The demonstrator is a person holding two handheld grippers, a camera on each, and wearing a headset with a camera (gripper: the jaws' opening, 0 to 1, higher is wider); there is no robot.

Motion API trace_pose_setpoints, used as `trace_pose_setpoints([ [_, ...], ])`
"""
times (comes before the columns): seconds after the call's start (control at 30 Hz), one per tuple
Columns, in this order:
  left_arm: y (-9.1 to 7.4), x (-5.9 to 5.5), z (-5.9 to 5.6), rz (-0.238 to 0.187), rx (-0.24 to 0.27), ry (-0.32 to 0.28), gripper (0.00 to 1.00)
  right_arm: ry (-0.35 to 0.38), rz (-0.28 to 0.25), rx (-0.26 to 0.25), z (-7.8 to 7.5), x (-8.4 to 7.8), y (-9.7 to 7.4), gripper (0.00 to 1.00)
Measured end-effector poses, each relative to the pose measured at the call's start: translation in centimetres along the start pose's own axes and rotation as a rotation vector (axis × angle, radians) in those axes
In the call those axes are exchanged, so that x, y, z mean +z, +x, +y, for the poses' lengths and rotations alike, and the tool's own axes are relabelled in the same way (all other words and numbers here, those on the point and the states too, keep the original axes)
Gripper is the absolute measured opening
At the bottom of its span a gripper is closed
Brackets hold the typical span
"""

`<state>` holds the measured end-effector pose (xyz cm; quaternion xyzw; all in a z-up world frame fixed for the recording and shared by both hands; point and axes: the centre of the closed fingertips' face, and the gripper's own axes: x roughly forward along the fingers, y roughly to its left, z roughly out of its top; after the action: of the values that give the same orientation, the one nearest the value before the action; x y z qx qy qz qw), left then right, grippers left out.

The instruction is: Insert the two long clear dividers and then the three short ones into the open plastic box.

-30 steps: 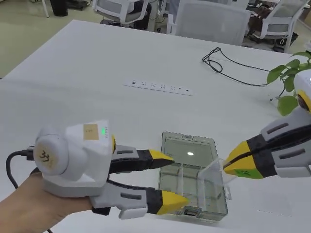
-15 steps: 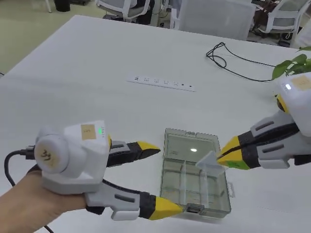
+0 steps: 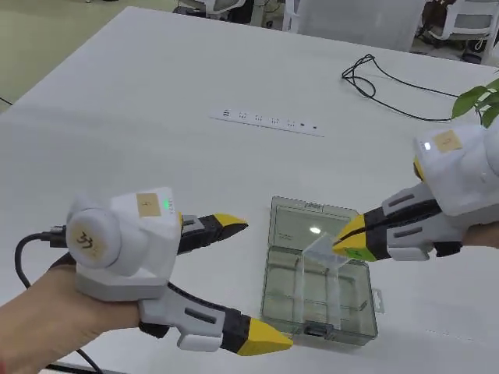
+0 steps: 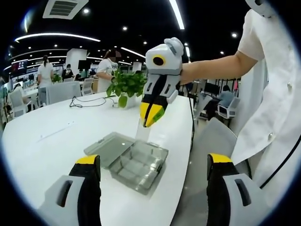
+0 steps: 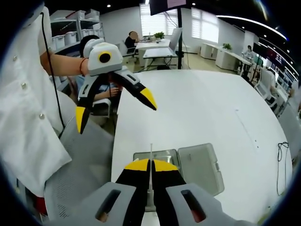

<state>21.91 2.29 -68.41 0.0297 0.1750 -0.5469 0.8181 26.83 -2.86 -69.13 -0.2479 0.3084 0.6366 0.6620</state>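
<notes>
The plastic box sits open on the white table, low and a bit right of the middle in the head view. Its lid lies flat behind it, toward the top of the frame. Some clear walls stand inside the box.

A clear divider is tilted over the back part of the box. I cannot tell if its bottom edge touches the box.

The right gripper comes in from the right side of the frame. Its yellow tips are pinched tight on the divider. In the right gripper view the divider looks like a thin line poking up between the two closed tips.

The left gripper is at the lower left, held in a hand. Its jaws are spread wide and hold nothing.

A white power strip lies above the middle. A black cable curls at the upper right, next to some green leaves.
</notes>
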Motion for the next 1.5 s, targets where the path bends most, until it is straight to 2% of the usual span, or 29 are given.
trace_pose_setpoints([
  [0.1, 0.0, -0.3, 0.3, 0.007, 0.010, -0.016, 1.00, 0.015, -0.013, 0.010, -0.3, 0.0, 0.9, 0.02],
  [0.4, 0.0, -0.9, 0.7, 0.022, 0.017, -0.032, 1.00, 0.026, -0.028, 0.021, -0.8, -1.1, 4.0, 0.02],
  [0.57, 0.1, -1.0, 0.9, 0.026, 0.018, -0.039, 1.00, 0.032, -0.011, 0.023, -0.7, -1.9, 5.0, 0.02],
  [0.87, 0.3, -0.9, 1.0, 0.018, 0.014, -0.049, 1.00, 0.043, -0.001, 0.031, -1.0, -2.9, 5.7, 0.02],
  [1.17, 0.4, -0.9, 1.0, 0.015, 0.009, -0.054, 1.00, 0.036, -0.003, 0.031, -1.2, -3.1, 6.0, 0.02],
  [1.33, 0.4, -0.9, 0.9, 0.015, 0.008, -0.056, 1.00, -0.009, -0.009, 0.035, -1.0, -3.1, 6.2, 0.02],
  [1.5, 0.5, -0.9, 0.8, 0.013, 0.006, -0.060, 0.99, -0.083, 0.024, 0.034, -0.5, -3.0, 6.9, 0.02],
])
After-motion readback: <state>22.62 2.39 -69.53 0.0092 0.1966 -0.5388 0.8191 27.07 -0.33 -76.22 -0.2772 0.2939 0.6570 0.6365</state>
